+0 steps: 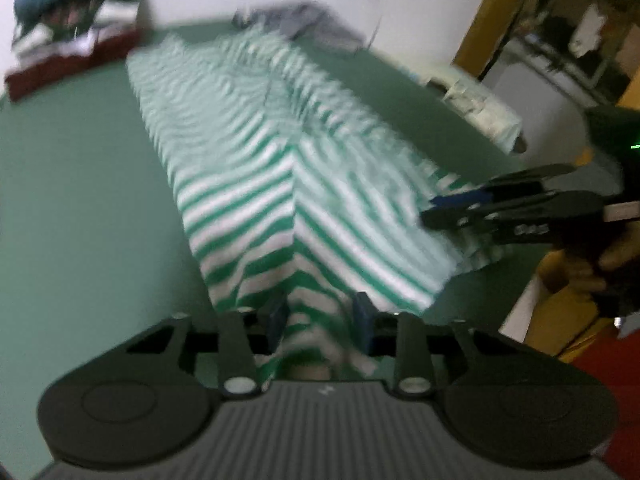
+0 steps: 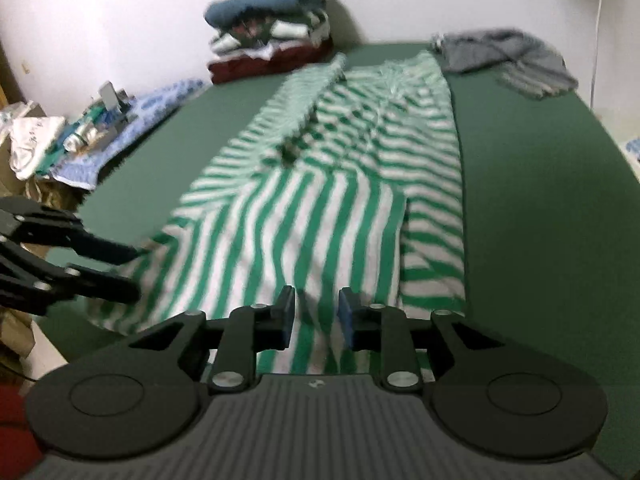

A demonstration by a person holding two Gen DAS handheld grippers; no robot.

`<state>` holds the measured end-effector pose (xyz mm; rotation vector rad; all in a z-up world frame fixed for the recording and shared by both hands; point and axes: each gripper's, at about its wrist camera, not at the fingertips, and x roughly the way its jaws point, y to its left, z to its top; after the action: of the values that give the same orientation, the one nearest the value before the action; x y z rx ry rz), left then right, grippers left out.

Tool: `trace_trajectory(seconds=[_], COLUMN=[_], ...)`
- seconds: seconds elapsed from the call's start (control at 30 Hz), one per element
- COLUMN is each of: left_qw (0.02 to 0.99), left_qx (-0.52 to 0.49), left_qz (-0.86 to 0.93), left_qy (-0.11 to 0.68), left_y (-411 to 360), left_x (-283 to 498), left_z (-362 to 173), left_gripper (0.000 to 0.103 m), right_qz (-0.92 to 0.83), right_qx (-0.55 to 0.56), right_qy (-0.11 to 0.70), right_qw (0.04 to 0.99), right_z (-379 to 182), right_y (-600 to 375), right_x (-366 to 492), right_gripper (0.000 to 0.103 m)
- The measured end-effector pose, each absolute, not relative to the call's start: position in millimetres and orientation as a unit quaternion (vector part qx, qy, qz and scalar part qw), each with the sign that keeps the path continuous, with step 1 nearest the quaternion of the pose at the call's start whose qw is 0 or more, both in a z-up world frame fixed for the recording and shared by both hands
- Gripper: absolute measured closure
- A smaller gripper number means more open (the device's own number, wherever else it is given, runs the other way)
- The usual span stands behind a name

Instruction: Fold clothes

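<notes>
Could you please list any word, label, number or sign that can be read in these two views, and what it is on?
No text can be read with confidence.
Right gripper, finger side, left wrist view: pale raised marks, too blurred to read.
Each gripper body: a small pale logo, no letters legible.
Clutter beside the table: printed packaging, too blurred to read.
Striped garment and folded pile: no lettering visible.
</notes>
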<state>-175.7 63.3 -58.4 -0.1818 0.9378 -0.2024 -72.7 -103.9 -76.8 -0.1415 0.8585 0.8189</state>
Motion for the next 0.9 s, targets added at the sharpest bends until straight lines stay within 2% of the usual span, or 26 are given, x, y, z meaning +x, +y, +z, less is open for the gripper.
trace_trajectory(seconds=[0.07,0.13,0.27,0.33,0.37,0.4,0.43,0.6,0.77,0.9], left_qw=[0.886,0.886,0.885,0.884,0.883,0.882,0.88,0.865,0.854,0.853], left_qx=[-0.091,-0.095,-0.113,-0.128,-0.135,-0.143,-0.153,-0.195,-0.215,-0.218], left_qz=[-0.091,-0.087,-0.074,-0.055,-0.046,-0.037,-0.029,-0.028,-0.037,-0.052], left_qy=[0.445,0.446,0.445,0.446,0.446,0.447,0.448,0.461,0.472,0.471], left_y=[66.3,69.7,80.6,90.8,95.9,101.1,105.9,115.9,116.8,110.2], left_x=[-178.8,-182.1,-189.5,-196.3,-199.7,-203.8,-208.9,-218.9,-215.4,-209.2], left_z=[-64.9,-63.5,-53.9,-52.8,-52.2,-52.8,-54.5,-63.1,-70.8,-71.9], left_gripper=[0.063,0.063,0.064,0.063,0.058,0.054,0.05,0.042,0.031,0.03], right_qz=[0.377,0.374,0.371,0.358,0.349,0.342,0.335,0.288,0.292,0.302], right_qx=[-0.072,-0.082,-0.058,-0.031,-0.016,0.0,0.013,0.08,0.151,0.146], right_qy=[0.408,0.403,0.411,0.41,0.413,0.418,0.428,0.482,0.531,0.542], right_qw=[0.829,0.831,0.831,0.839,0.841,0.841,0.839,0.824,0.781,0.77], right_z=[-81.9,-80.7,-67.8,-57.2,-51.8,-48.2,-47.2,-56.3,-78.7,-89.6], right_y=[-108.3,-112.2,-119.1,-133.2,-142.6,-153.0,-163.2,-205.6,-210.1,-197.0], right_x=[-70.9,-71.1,-67.1,-62.2,-58.9,-55.9,-53.0,-43.5,-46.4,-52.0], right_gripper=[0.084,0.085,0.08,0.069,0.057,0.053,0.052,0.046,0.042,0.04])
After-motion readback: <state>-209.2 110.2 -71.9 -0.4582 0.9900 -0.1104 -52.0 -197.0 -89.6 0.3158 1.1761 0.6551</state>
